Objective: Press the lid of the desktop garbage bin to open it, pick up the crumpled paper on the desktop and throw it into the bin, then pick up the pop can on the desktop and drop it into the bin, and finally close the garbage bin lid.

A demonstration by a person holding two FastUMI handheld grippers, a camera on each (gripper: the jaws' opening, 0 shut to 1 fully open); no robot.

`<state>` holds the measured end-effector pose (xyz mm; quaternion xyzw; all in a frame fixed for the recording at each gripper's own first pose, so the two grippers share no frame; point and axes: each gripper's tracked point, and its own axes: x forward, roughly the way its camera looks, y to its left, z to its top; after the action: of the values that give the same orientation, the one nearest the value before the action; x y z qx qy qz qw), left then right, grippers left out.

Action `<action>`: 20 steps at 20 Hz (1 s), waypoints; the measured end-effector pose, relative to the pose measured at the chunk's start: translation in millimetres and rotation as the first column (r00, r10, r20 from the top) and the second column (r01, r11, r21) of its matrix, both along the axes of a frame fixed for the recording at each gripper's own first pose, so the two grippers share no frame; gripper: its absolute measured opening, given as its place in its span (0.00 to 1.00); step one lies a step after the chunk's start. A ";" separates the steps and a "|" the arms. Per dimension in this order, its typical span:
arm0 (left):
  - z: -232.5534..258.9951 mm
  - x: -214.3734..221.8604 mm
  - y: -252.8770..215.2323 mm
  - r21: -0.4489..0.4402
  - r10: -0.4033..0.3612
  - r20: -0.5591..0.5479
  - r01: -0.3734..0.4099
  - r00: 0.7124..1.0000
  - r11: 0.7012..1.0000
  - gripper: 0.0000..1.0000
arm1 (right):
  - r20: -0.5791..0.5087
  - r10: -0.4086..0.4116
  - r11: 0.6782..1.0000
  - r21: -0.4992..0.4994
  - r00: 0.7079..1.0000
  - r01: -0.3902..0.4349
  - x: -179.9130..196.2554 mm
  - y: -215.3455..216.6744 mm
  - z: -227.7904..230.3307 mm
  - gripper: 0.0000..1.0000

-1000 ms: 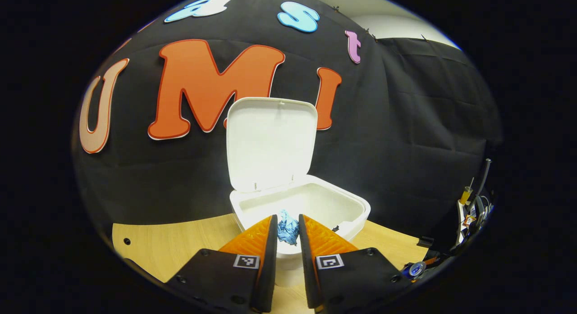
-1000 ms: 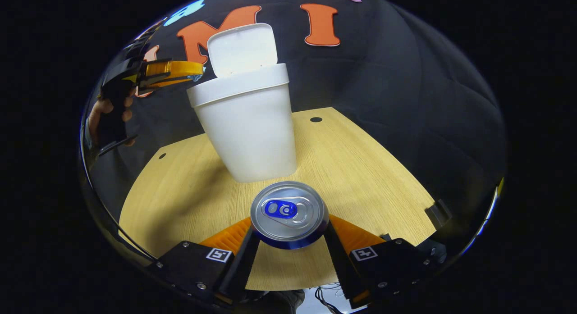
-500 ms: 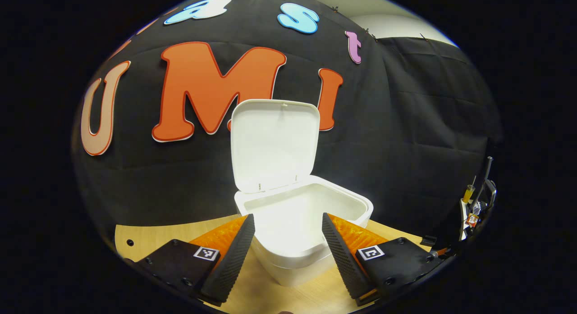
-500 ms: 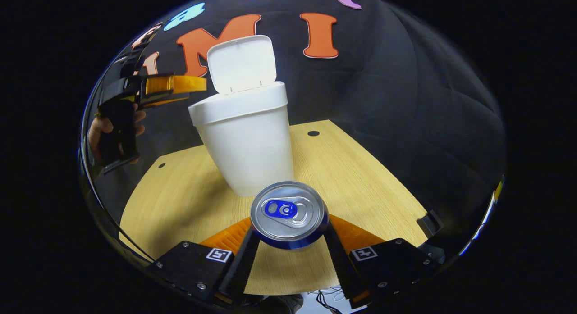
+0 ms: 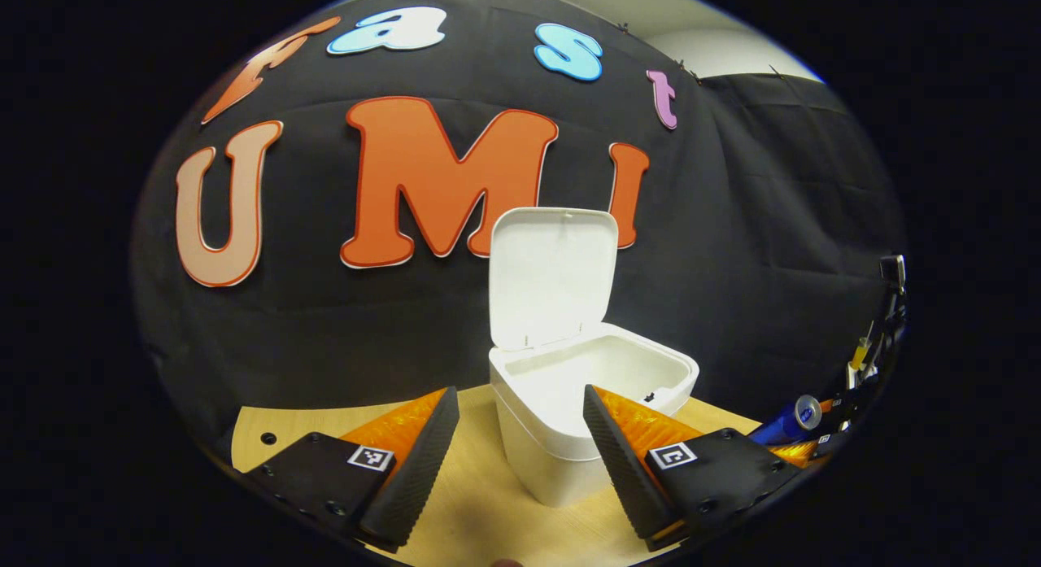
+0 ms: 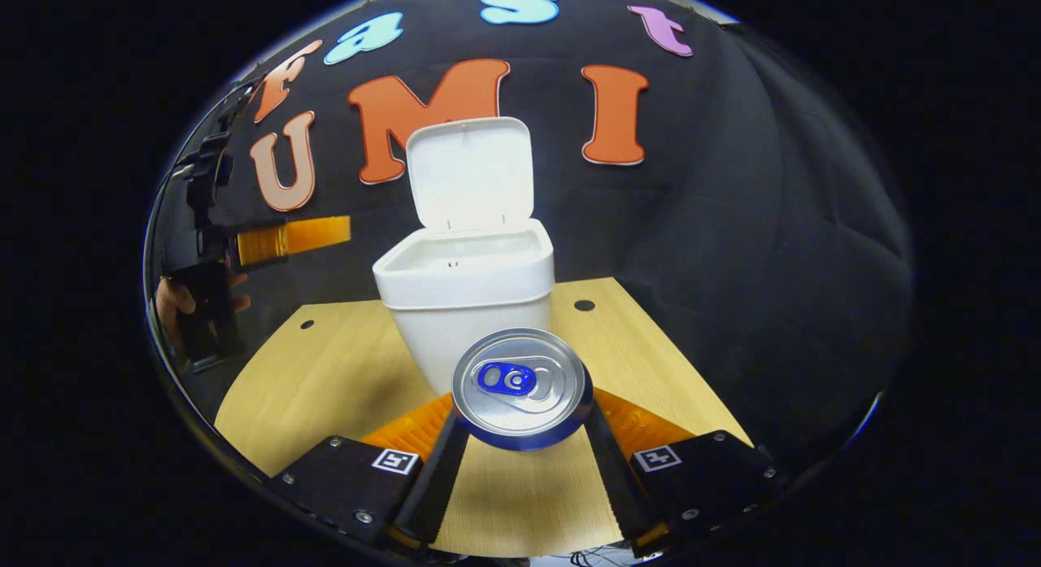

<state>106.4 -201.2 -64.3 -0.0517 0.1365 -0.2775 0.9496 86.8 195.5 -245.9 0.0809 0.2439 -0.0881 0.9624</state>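
Your left gripper (image 5: 520,416) hangs with its jaws spread wide and nothing between them. In the left gripper view the white bin (image 5: 590,416) stands on the wooden desktop (image 5: 472,486) just ahead, a little right of centre, and your right-hand finger (image 5: 626,461) cuts across its front corner. The lid (image 5: 553,278) is swung fully up and stands upright behind the opening, its pale underside facing you. You can see down into the bin's white interior, though its bottom is out of sight, so the crumpled paper's place I cannot tell from here.

Over to your right gripper (image 6: 520,437): it is clamped on the pop can (image 6: 520,388), one finger (image 6: 435,477) pressing each side of the blue body. The can sits upright in the grip, silver top and blue tab facing the camera. In the right gripper view the bin (image 6: 468,294) is straight ahead and beyond the can, which overlaps its lower front, and the lid (image 6: 470,172) is raised there too. The desktop (image 6: 325,380) spreads out below the can.

At the far left of that view you can spot your left gripper (image 6: 280,242) held well to the side of the bin, with a hand (image 6: 175,307) wrapped round its dark handle. At the far right edge of the left gripper view the can (image 5: 787,419) shows small, tilted, held off to the bin's side.
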 end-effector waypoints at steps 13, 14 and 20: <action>9.4 -31.7 105.4 0.028 0.171 0.009 -0.171 0.985 0.985 0.98 | 0.123 0.113 0.991 -0.086 0.986 -0.102 63.9 9.6 93.7 0.81; 10.6 -34.4 112.2 0.028 0.186 0.016 -0.187 0.982 0.982 0.98 | 0.127 0.121 0.989 -0.099 0.984 -0.109 70.4 11.6 98.7 0.81; 2.3 -60.5 148.8 0.028 0.270 -0.002 -0.270 0.963 0.963 0.98 | 0.178 0.172 0.979 -0.138 0.969 -0.149 106.6 25.6 126.6 0.81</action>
<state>46.0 -52.4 -62.0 -0.0576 0.1346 -0.1436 0.9787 193.4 221.0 -119.2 0.0092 0.1514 -0.0167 0.9883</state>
